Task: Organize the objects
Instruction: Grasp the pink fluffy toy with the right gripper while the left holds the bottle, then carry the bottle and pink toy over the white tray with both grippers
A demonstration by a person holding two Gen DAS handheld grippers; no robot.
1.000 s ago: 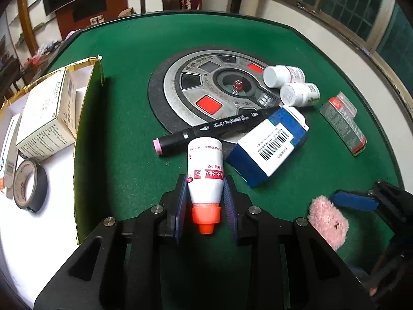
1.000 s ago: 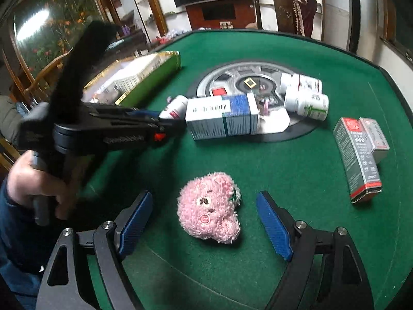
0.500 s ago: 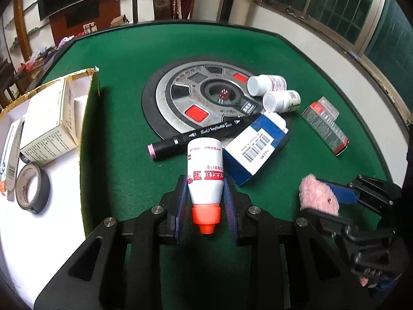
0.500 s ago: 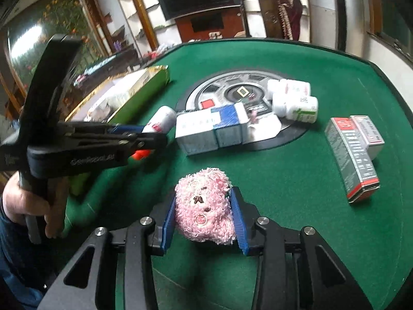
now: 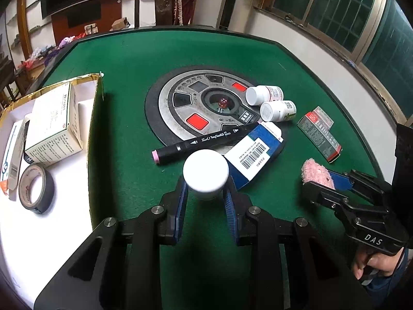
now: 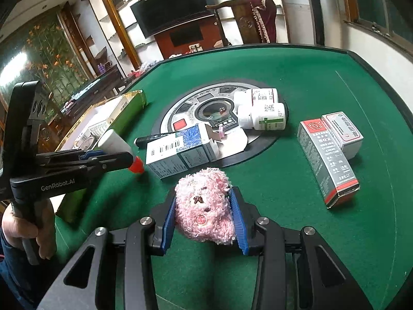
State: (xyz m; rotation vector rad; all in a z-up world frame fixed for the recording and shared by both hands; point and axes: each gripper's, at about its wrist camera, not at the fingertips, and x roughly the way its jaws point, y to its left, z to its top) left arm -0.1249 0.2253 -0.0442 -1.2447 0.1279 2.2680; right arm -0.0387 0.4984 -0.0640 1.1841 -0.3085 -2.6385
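Open white box (image 5: pixel 46 230), far left of the green table (image 5: pixel 134 62): held a pale carton (image 5: pixel 53 124), a roll of dark tape (image 5: pixel 36 192) and a flat packet (image 5: pixel 11 160) at its left edge.

Left gripper (image 5: pixel 205 199): blue pads closed on a white bottle (image 5: pixel 205 173), which was tilted base-up with its orange cap (image 6: pixel 136 165) toward the felt, just right of the box.

Black marker (image 5: pixel 204 140): lay beyond the bottle, pink end on the felt, other end on the round dice panel (image 5: pixel 201 108).

Blue-and-white carton (image 5: pixel 254 152): lay flat on the panel's near edge, touching the marker.

Two white pill bottles (image 5: pixel 271 102): on their sides, side by side, at the panel's right edge.

Right gripper (image 6: pixel 204 217): blue pads closed on a pink plush toy (image 6: pixel 204 209), near the table's front.

Red-and-grey "502" box (image 6: pixel 326 160): lay flat, far right, with a smaller white box (image 6: pixel 343 131) touching it.
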